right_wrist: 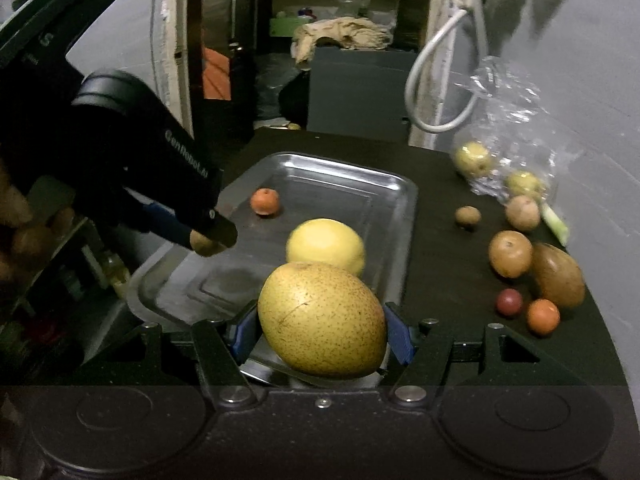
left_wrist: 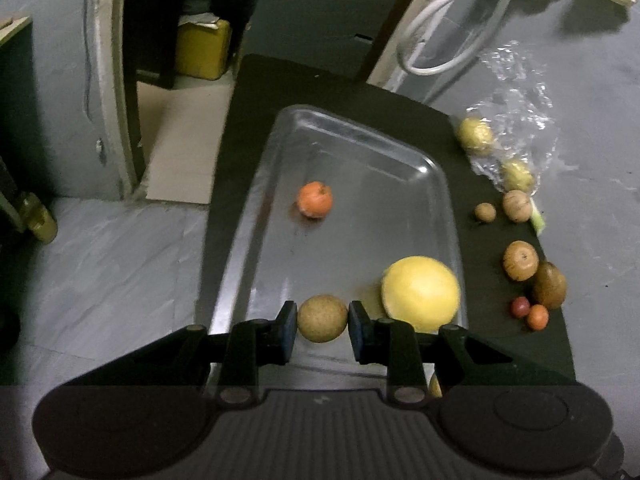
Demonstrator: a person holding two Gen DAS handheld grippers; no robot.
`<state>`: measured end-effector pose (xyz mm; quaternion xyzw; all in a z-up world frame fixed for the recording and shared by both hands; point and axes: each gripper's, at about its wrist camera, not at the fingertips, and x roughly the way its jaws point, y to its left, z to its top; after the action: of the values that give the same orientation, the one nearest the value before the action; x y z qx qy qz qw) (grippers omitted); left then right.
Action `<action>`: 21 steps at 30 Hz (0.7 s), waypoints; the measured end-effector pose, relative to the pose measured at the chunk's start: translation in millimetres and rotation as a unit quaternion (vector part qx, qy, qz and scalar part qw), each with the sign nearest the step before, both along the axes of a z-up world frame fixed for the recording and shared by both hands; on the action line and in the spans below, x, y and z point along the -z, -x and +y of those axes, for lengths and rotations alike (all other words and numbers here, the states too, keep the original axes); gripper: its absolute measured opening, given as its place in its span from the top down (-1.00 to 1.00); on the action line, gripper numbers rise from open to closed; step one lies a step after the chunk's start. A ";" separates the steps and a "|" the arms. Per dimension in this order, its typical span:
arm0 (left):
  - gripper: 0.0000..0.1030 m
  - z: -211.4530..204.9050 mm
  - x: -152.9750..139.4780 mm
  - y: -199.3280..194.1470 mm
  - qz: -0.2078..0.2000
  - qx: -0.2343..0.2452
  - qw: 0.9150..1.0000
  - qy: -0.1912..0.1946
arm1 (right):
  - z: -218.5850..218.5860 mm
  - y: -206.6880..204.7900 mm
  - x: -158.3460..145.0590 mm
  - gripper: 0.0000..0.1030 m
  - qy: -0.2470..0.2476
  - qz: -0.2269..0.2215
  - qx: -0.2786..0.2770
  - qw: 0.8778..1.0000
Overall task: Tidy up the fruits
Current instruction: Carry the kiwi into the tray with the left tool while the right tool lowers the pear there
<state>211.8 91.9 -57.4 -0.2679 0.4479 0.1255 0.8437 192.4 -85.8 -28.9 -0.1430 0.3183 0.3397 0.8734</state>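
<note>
Steel tray (left_wrist: 362,138) on a dark bench (left_wrist: 486,292), seen from both wrist cameras. Left claw (left_wrist: 322,322), levelled low over the tray's near end, pinches a small brown fruit (left_wrist: 322,319) between its blue-padded fingers (left_wrist: 289,330); in the right wrist view this claw (right_wrist: 208,240) reaches in from the left, angled downward, the fruit (right_wrist: 204,243) at its tip above the tray floor. Right claw (right_wrist: 322,338), at the tray's near rim (right_wrist: 264,368), grips a large speckled pear (right_wrist: 322,320) that fills the gap between its blue pads (right_wrist: 398,338). Inside the tray lie a yellow citrus (left_wrist: 421,293), just right of the left claw, and a small orange fruit (left_wrist: 315,199) farther in. On the bench right of the tray: several brown fruits (left_wrist: 520,261), a red one (left_wrist: 519,306) touching a small orange one (left_wrist: 537,317), and yellow-green fruits (left_wrist: 475,135) in a clear plastic bag (left_wrist: 520,120).
</note>
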 end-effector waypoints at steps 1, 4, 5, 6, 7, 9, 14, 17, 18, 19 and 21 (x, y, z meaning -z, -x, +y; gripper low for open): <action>0.42 2.3 1.2 2.8 0.001 -0.001 1.000 0.000 | 3.2 0.9 0.0 -0.28 0.000 0.000 -0.003 1.000; 0.42 7.2 5.7 7.4 0.007 -0.002 1.000 0.003 | 12.0 3.8 1.3 -0.28 0.003 0.001 -0.011 1.000; 0.42 8.3 6.8 8.2 0.009 -0.002 1.000 0.003 | 14.1 4.6 2.1 -0.28 0.004 0.001 -0.012 1.000; 0.42 8.9 8.0 9.1 0.011 -0.002 1.000 0.004 | 16.9 5.5 3.1 -0.28 0.005 0.002 -0.014 1.000; 0.42 9.8 9.4 9.9 0.014 -0.001 1.000 0.004 | 18.5 5.6 4.3 -0.28 0.007 0.003 -0.014 1.000; 0.42 10.3 11.9 11.6 0.019 0.002 1.000 0.003 | 21.4 6.4 6.8 -0.28 0.009 0.008 -0.014 1.000; 0.42 11.5 16.3 14.9 0.027 0.007 1.000 0.005 | 26.9 7.2 10.1 -0.28 0.014 0.013 -0.011 1.000; 0.41 11.9 17.4 15.4 0.030 0.011 0.999 0.004 | 29.6 7.0 11.1 -0.28 0.016 0.015 -0.008 1.000; 0.41 12.1 17.7 15.7 0.031 0.012 0.999 0.004 | 30.4 7.1 11.5 -0.28 0.016 0.016 -0.007 1.000; 0.41 12.3 18.0 15.7 0.032 0.014 0.999 0.004 | 31.1 4.9 12.5 -0.28 0.017 0.017 -0.007 1.000; 0.41 12.3 18.4 15.4 0.033 0.016 0.999 0.003 | 31.8 4.7 13.6 -0.28 0.018 0.019 -0.005 1.000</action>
<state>196.3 104.2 -75.8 -0.2584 0.4804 0.1197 0.8295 187.6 -54.1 -42.5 -0.1543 0.3399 0.3410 0.8628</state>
